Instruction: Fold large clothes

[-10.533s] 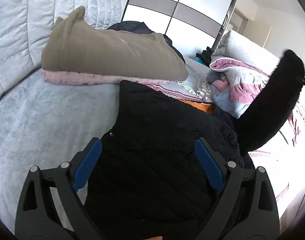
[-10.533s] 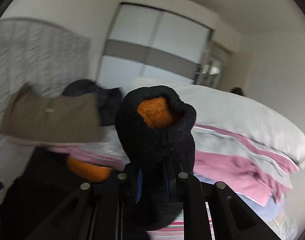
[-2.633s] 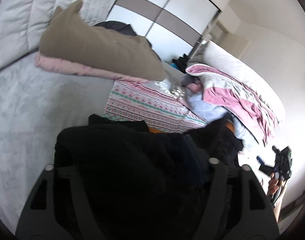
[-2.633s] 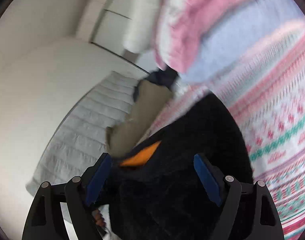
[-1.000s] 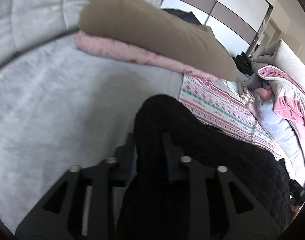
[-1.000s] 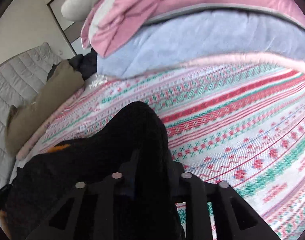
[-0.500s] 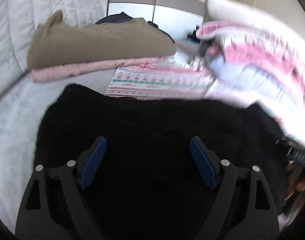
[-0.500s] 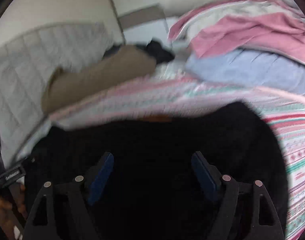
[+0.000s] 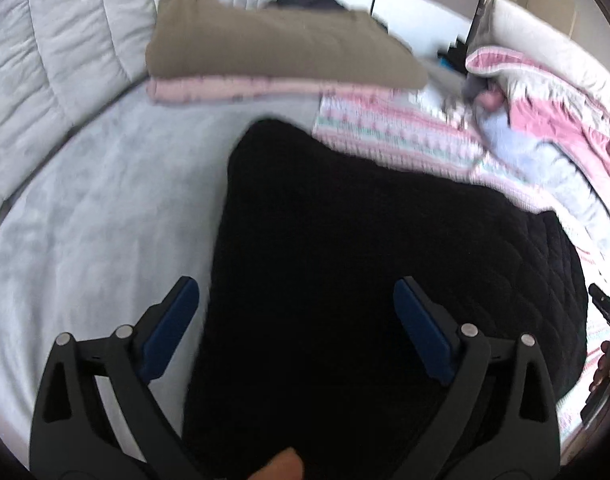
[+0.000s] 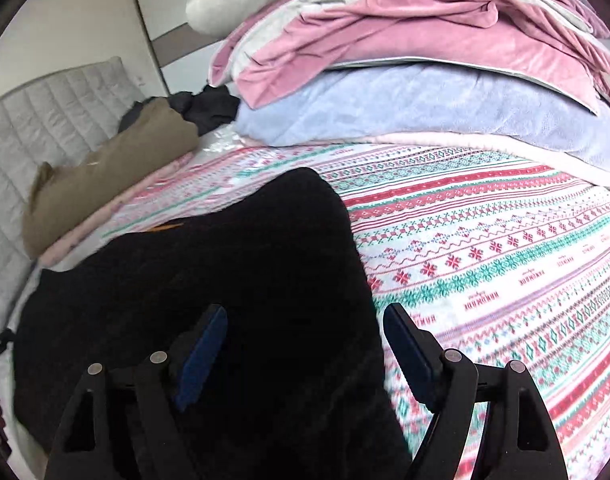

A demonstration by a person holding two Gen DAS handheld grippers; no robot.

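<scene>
Left hand-held gripper (image 9: 295, 322) opening, right hand-held gripper (image 10: 305, 344) spread: both have released the black quilted jacket (image 9: 365, 240), now folded flat on the bed (image 9: 85, 220).

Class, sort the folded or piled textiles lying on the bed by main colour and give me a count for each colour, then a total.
Black: 1, the black quilted garment
Olive-brown: 1, the olive-brown folded item
Pale pink: 1, the pale pink folded item under the brown one
Pink and grey: 1, the pink and grey blanket
Light blue: 1, the light blue blanket
Total: 5
</scene>
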